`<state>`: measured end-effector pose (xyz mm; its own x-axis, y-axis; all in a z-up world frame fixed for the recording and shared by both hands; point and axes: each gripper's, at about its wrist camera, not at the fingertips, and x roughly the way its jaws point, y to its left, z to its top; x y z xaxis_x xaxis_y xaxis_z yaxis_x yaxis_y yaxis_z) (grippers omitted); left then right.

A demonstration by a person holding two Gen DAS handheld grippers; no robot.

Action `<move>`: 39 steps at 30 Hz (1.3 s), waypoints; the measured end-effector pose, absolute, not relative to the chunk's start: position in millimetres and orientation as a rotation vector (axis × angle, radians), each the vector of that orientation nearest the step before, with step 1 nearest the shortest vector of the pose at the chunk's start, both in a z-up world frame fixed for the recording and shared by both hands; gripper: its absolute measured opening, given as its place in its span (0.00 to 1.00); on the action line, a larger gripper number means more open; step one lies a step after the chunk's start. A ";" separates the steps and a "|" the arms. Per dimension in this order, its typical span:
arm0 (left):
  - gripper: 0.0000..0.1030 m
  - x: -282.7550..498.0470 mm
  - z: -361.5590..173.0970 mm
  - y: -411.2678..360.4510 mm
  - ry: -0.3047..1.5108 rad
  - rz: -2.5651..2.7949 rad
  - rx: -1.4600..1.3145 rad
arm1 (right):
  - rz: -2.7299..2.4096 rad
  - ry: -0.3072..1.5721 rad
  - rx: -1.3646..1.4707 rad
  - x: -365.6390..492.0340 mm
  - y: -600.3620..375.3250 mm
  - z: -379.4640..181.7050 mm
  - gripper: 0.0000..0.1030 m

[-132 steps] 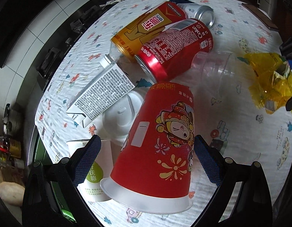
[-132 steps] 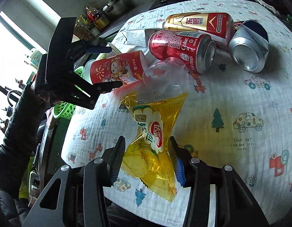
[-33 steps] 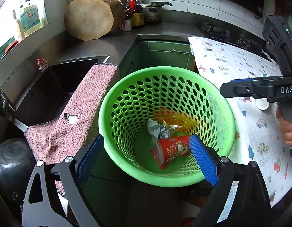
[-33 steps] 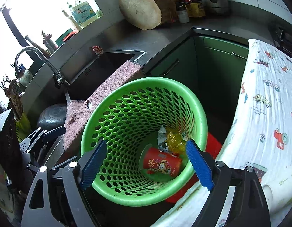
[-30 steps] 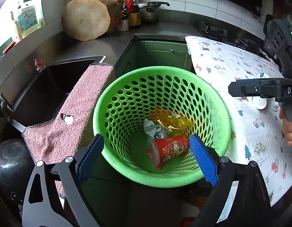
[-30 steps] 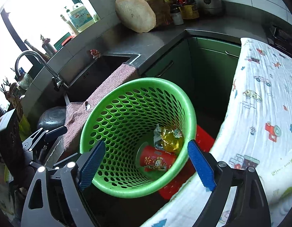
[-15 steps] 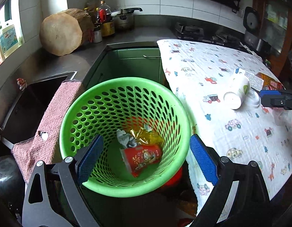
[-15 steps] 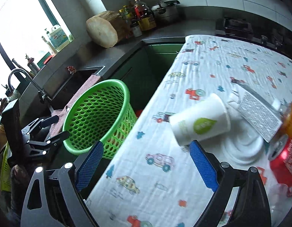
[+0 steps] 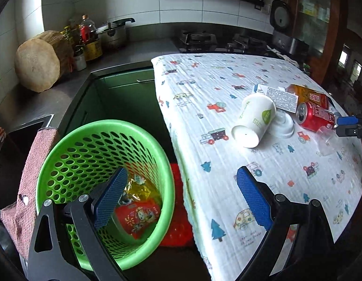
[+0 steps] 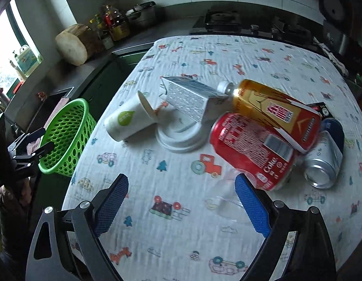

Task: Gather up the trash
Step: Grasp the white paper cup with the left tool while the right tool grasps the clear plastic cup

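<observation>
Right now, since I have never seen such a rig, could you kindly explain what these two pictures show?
A person holds a two-finger gripper in each hand; each picture comes from a camera on one, looking along its blue-padded fingers. The left gripper is open and empty near the green basket, which holds a red cup and a yellow wrapper. The right gripper, also open and empty, is above the table, where a white cup, a carton, a red can and a clear cup lie.
</observation>
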<state>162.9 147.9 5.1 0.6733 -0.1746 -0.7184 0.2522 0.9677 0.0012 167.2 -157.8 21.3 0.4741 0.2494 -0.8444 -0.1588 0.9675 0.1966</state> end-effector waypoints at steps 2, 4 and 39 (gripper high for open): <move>0.90 167.6 6.5 139.2 0.792 -0.259 0.108 | 0.214 1.065 0.105 167.2 -166.5 17.0 0.87; 0.92 172.3 8.2 130.6 0.788 -0.279 0.106 | 0.189 1.078 0.119 169.8 -171.7 13.4 0.87; 0.92 261.5 -25.0 4.5 0.877 -0.477 0.369 | 0.146 1.280 0.257 192.7 -200.8 -44.6 0.60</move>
